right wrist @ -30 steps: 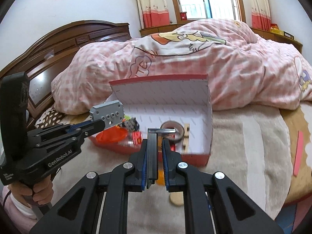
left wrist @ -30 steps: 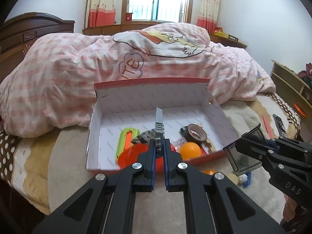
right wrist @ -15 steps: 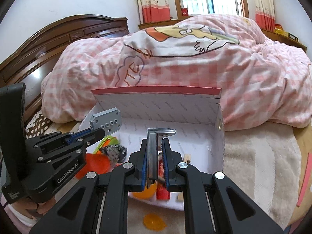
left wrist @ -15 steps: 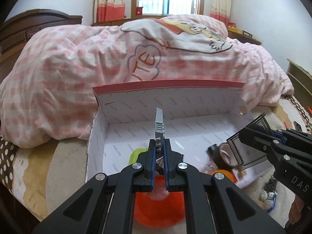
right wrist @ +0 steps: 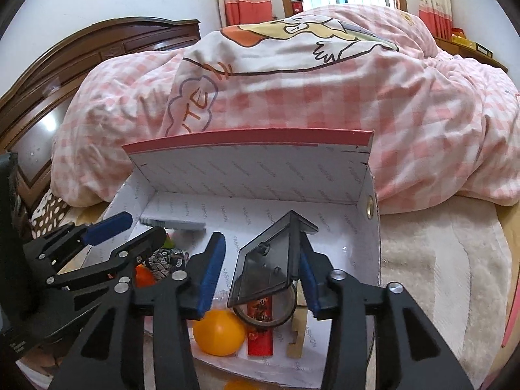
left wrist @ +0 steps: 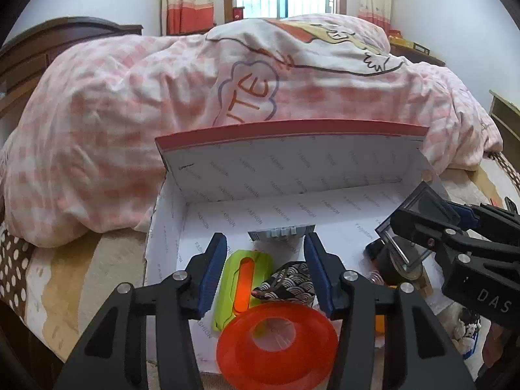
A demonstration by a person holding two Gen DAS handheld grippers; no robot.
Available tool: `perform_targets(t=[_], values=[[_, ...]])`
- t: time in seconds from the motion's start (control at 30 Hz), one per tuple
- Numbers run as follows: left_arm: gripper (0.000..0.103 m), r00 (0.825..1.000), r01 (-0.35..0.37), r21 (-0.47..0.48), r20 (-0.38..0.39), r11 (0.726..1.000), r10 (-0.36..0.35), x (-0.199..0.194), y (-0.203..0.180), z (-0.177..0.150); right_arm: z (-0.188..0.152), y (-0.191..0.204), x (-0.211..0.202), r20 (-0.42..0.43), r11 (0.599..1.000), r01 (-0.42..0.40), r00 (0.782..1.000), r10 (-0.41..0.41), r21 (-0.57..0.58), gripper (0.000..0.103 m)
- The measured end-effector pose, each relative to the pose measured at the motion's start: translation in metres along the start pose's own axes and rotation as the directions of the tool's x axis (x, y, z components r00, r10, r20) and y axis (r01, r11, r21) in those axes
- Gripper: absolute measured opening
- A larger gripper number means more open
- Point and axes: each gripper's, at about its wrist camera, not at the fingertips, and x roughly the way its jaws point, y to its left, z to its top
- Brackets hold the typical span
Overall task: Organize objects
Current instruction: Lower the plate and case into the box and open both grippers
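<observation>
A: Left gripper (left wrist: 264, 247), pose?
B: Tilted down over the near edge of the open box (left wrist: 292, 175). Jaws apart, just been opening, gripping nothing.
A: And the grey metal bar (left wrist: 281, 232)?
B: Flat on the box floor at 12 o'clock from the fingertips, crosswise. Right end close to the right finger; cannot tell whether touching.
A: Below the jaws?
B: Green cutter (left wrist: 242, 279) at 7 o'clock, patterned roll (left wrist: 289, 284) at 5, orange disc (left wrist: 276, 338) at 6.
A: Right gripper (right wrist: 260, 243)?
B: Also pitched down into the box, at 3 o'clock from the left one. Jaws parted, just been opening. Smoky square plate (right wrist: 269, 260) tilted between them, leaning on the right pad, clear of the left, so not clamped.
A: Beneath?
B: Tape roll (right wrist: 266, 308) and orange ball (right wrist: 219, 331), on the box floor.
</observation>
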Motion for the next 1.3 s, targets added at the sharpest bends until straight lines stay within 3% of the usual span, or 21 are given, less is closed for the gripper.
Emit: perform_targets(t=[0.23, 0.77, 1.13, 1.3], values=[[0.052, 1.000, 0.006, -0.002, -0.016, 1.000, -0.006, -0.007, -0.003, -0.004, -0.003, 0.004, -0.015, 0.048, 0.999, -0.037, 0.998, 0.038, -0.019, 0.063], [0.052, 0.999, 0.035, -0.024, -0.033, 0.999, -0.036, -0.030, -0.008, -0.017, -0.017, -0.003, -0.045, 0.077, 0.994, -0.111, 0.991, 0.108, 0.027, 0.065], [0.052, 0.999, 0.032, -0.010, -0.016, 0.999, -0.032, -0.048, -0.017, -0.030, -0.037, -0.001, -0.067, 0.079, 0.994, -0.110, 0.991, 0.110, -0.011, 0.065], [0.052, 0.998, 0.063, -0.006, -0.005, 0.998, -0.064, -0.064, -0.024, -0.037, -0.053, -0.003, -0.080, 0.078, 0.995, -0.088, 0.993, 0.091, -0.037, 0.065]])
